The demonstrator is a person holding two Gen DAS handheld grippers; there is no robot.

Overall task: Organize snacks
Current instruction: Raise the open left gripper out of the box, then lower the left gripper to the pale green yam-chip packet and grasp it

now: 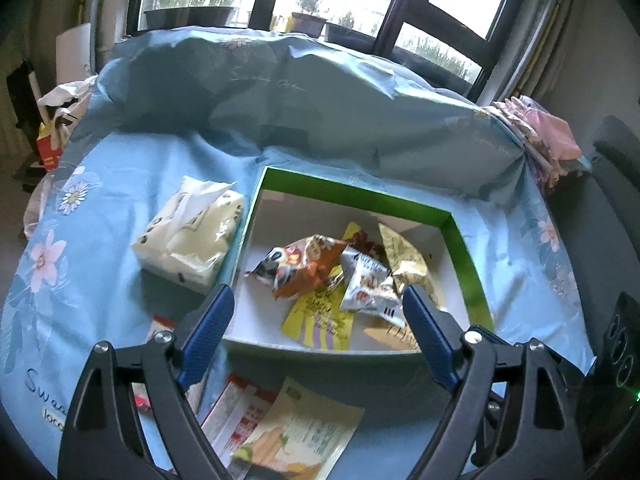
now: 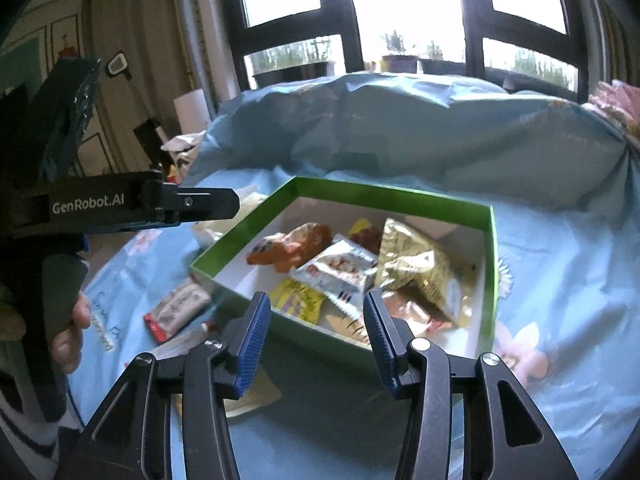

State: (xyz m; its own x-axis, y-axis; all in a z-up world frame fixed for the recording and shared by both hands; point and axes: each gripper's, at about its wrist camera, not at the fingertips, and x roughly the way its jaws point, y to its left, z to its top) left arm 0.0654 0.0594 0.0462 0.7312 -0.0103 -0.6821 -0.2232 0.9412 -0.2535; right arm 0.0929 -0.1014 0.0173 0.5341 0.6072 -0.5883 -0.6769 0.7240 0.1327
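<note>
Both claws hang spread and empty: left claw (image 1: 318,312), right claw (image 2: 316,322). Loose packets (image 1: 296,424) lie at lower centre, beneath the left claw, nearer it; green box (image 1: 466,248) sits beyond.

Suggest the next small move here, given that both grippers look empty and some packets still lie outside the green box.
Probably lower the open, empty left gripper toward the flat pale green-and-cream snack packet lying on the blue floral cloth just below it. The green-rimmed cardboard box already holds several packets, while this one is outside it.
</note>
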